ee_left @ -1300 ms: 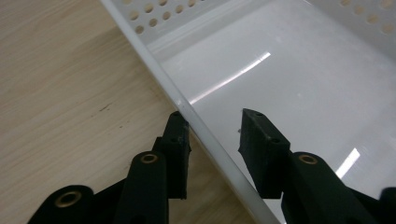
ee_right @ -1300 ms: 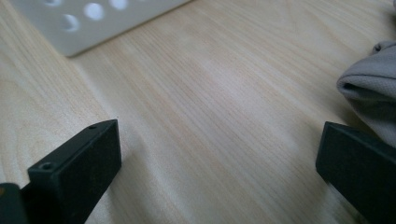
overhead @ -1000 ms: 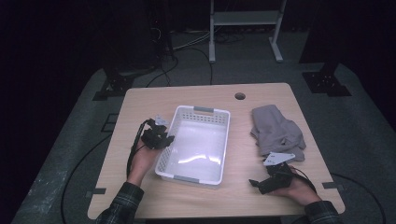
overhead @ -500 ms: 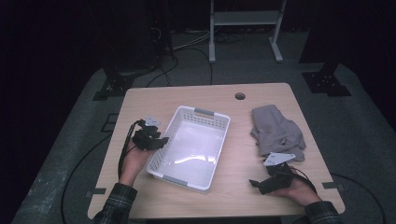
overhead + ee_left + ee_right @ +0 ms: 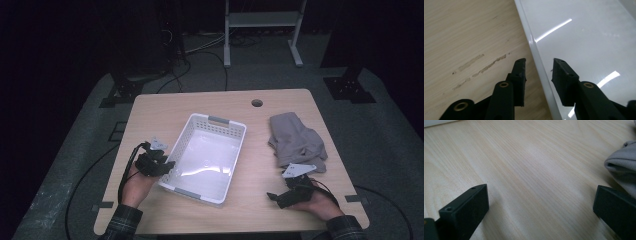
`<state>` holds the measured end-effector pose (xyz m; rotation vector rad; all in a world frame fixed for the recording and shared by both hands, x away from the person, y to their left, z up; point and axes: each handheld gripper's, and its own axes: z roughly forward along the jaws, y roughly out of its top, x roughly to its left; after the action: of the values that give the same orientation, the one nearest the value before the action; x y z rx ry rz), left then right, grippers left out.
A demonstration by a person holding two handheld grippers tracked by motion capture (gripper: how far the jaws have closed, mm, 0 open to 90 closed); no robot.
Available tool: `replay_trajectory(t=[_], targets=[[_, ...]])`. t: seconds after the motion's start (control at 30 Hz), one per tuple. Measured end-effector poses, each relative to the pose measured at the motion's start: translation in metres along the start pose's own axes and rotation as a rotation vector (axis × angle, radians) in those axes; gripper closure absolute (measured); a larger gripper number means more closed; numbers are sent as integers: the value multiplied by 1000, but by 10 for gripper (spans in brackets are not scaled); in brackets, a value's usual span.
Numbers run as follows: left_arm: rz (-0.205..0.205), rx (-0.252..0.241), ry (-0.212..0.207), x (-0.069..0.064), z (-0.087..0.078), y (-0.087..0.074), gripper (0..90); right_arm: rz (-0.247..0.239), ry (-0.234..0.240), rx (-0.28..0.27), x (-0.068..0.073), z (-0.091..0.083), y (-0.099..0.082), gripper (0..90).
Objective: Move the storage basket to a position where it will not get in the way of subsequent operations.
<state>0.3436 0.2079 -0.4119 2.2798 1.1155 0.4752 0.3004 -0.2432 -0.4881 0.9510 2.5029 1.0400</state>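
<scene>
A white plastic basket (image 5: pixel 239 150) sits askew in the middle of the wooden table (image 5: pixel 160 107), with nothing inside. My left gripper (image 5: pixel 167 165) straddles its left rim near the front corner. In the left gripper view one jaw of this gripper (image 5: pixel 537 61) is outside over the wood and the other inside over the glossy floor. The rim (image 5: pixel 534 47) runs between them with a gap showing on the outer side. The jaws have just been closing. A crumpled grey cloth (image 5: pixel 297 140) lies at the right. My right gripper (image 5: pixel 274 196) rests open on the table just in front of it.
In the right gripper view the gripper (image 5: pixel 541 188) has its jaws wide apart over bare wood, and the cloth's folded edge (image 5: pixel 624 165) is beside the right jaw. A cable hole (image 5: pixel 257 103) is near the far edge. Cables trail off the table's left and right sides.
The basket has turned, its near end swinging left and toward the person along with the left hand. The right hand and the cloth have stayed put.
</scene>
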Motion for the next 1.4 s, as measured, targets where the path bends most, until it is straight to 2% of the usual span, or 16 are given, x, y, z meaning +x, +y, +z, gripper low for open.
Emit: replay_trajectory(t=[0.07,0.1,0.17,0.3,0.4,0.43,0.6,0.8,0.97,1.03,1.17,1.2,1.4], targets=[[-3,-3,-7,0,0,0,683,0,0,0,0,0,0,0],[4,0,1,1,0,1,754,0,0,0,0,0,0,0],[8,2,9,2,1,1,780,0,0,0,0,0,0,0],[-23,5,22,8,3,4,800,0,0,0,0,0,0,0],[-58,-2,12,20,6,7,825,0,0,0,0,0,0,0],[-58,-2,12,20,6,7,830,0,0,0,0,0,0,0],[-96,-21,-2,34,9,14,846,0,0,0,0,0,0,0],[-96,-33,7,41,12,21,848,0,1,0,0,0,0,0],[-115,-39,12,53,17,25,848,0,1,0,0,0,0,0],[-132,-44,26,62,19,27,848,-1,2,0,0,0,0,0],[-144,-48,42,71,21,29,848,-1,2,0,0,0,0,0],[-159,-51,48,79,23,28,848,-1,3,1,0,0,0,0],[-185,-58,70,94,22,26,848,-2,2,0,0,0,0,0]])
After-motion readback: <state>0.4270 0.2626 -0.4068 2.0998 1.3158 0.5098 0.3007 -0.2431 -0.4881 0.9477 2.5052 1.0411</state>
